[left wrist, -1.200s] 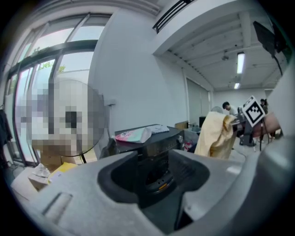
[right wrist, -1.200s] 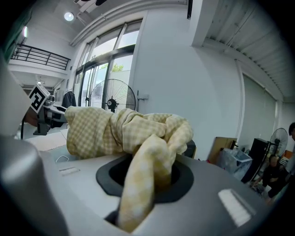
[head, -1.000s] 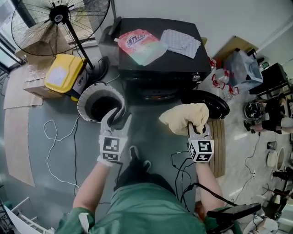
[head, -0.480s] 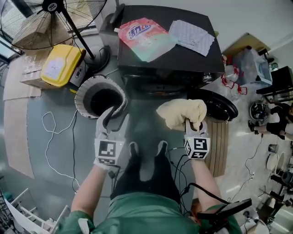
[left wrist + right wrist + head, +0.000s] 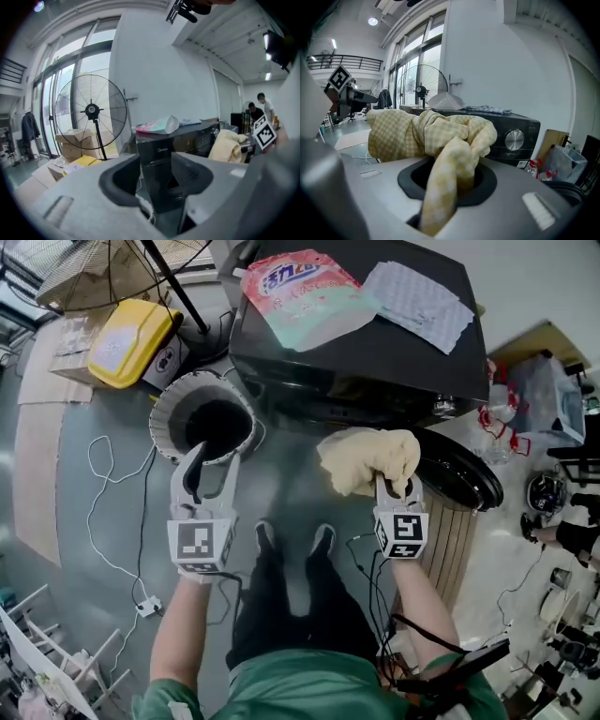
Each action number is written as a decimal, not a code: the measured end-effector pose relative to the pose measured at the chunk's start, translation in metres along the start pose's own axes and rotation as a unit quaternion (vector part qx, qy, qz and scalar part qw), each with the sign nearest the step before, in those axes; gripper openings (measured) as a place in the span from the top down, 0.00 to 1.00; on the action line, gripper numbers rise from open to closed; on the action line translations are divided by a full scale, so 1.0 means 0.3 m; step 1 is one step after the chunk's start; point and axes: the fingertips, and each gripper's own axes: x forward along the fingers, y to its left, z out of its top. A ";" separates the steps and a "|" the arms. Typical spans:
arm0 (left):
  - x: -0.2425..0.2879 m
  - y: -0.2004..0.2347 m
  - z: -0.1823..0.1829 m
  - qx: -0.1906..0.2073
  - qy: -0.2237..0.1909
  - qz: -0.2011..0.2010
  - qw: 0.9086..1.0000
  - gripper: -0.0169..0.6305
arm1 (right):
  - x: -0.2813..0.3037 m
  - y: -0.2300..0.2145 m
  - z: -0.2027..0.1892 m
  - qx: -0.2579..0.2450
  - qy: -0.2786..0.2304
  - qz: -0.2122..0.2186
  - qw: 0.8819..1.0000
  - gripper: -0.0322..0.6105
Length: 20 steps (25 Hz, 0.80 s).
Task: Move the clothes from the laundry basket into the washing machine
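A pale yellow checked cloth (image 5: 364, 460) hangs bunched from my right gripper (image 5: 398, 491), which is shut on it just in front of the black washing machine (image 5: 375, 352). The machine's round door (image 5: 457, 482) stands open at the right. In the right gripper view the cloth (image 5: 436, 140) fills the jaws, with the machine's knob panel (image 5: 513, 138) behind. My left gripper (image 5: 209, 470) is open and empty, close to the near rim of the round white laundry basket (image 5: 167, 407), whose inside looks dark. In the left gripper view the machine's front (image 5: 159, 154) shows between the jaws.
A detergent pouch (image 5: 305, 292) and a grey cloth (image 5: 417, 301) lie on the machine's top. A yellow container (image 5: 131, 338) and a standing fan (image 5: 91, 110) are beyond the basket. White cable (image 5: 108, 512) trails on the floor at left. Clutter and a wooden board (image 5: 455, 549) sit at right.
Both grippers have sunk lower in front of the machine, the right one still carrying the cloth. The left one has drifted left, toward the basket's near rim.
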 end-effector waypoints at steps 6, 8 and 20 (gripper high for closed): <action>0.095 0.028 -0.184 -0.019 -0.004 0.024 1.000 0.65 | 0.141 -0.047 -0.183 -0.014 0.003 0.002 1.000 0.80; 0.134 0.029 -0.251 -0.017 -0.009 0.021 1.000 0.65 | 0.194 -0.050 -0.236 -0.013 -0.002 -0.002 1.000 0.80; 0.396 0.078 -0.712 -0.021 -0.048 0.032 0.998 0.65 | 0.664 -0.075 -0.549 -0.021 -0.059 -0.011 0.998 0.80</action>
